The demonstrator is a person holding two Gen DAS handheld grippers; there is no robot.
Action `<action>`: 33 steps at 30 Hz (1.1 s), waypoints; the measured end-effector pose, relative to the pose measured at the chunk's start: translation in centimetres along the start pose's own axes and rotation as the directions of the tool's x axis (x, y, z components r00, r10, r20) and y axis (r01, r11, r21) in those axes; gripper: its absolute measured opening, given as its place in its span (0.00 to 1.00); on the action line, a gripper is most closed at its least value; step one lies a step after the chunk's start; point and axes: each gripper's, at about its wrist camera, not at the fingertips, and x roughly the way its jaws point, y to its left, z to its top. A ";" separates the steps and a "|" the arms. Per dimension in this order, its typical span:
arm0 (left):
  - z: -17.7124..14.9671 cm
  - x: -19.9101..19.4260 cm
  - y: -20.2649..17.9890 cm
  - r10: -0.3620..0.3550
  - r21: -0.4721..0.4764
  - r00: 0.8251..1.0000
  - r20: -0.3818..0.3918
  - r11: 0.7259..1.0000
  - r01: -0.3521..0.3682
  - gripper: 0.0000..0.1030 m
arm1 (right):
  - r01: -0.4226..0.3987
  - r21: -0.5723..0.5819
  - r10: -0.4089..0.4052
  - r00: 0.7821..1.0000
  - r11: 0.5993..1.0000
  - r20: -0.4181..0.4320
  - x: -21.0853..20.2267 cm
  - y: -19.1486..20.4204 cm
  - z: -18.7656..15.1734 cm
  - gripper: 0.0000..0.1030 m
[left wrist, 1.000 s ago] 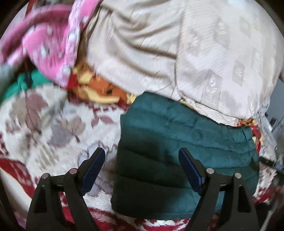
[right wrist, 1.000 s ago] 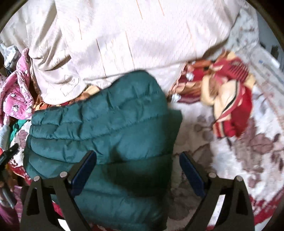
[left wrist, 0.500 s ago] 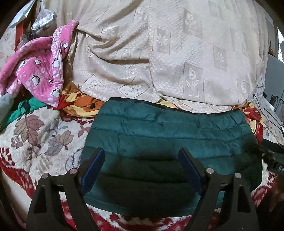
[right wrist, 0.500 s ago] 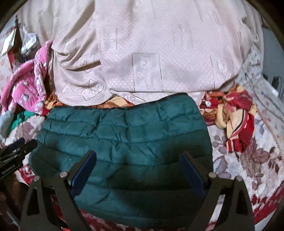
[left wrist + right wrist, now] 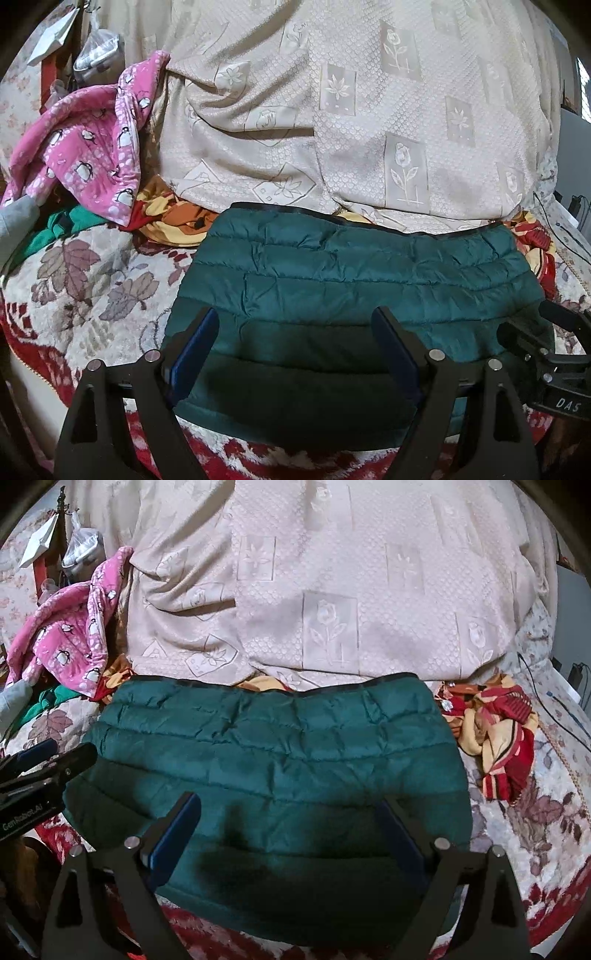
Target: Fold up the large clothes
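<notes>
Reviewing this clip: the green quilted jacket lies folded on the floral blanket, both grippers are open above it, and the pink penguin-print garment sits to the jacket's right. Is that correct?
One detail is wrong: the pink penguin-print garment sits to the left of the green quilted jacket, as both wrist views show. The rest holds: the jacket lies folded on the floral blanket, and the left gripper and right gripper are open above it.

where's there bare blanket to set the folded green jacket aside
Two free patches of leaf-print blanket: one left of the green jacket, below the pink penguin cloth; one to its right, below the red striped cloth. Behind the jacket it is crowded: the cream bedding heap reaches its far edge.
</notes>
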 end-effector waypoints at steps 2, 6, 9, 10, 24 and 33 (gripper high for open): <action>-0.1 0.1 0.0 0.002 -0.001 1.000 -0.002 1.000 -0.002 0.62 | -0.002 0.000 0.002 1.000 1.000 -0.005 0.2 0.2 -0.2 0.94; -0.3 0.3 0.0 0.008 -0.004 1.000 -0.009 1.000 -0.008 0.62 | -0.006 0.002 0.006 1.000 1.000 -0.020 0.5 0.3 -0.4 0.94; -0.4 0.6 0.0 0.011 -0.006 1.000 -0.014 1.000 -0.011 0.62 | -0.002 -0.002 0.002 1.000 1.000 -0.018 0.5 0.5 -0.6 0.94; -0.5 0.6 0.0 0.012 -0.006 1.000 -0.015 1.000 -0.012 0.62 | -0.001 -0.005 0.001 1.000 1.000 -0.017 0.5 0.6 -0.6 0.94; -0.8 1.1 0.1 0.025 -0.006 0.999 -0.023 1.000 -0.025 0.62 | 0.017 -0.023 -0.017 1.000 1.000 -0.013 0.7 0.8 -0.7 0.94; -1.0 1.2 0.1 0.031 0.008 0.999 -0.020 0.999 -0.031 0.62 | 0.017 -0.022 -0.018 1.000 1.000 -0.022 0.8 0.8 -0.8 0.94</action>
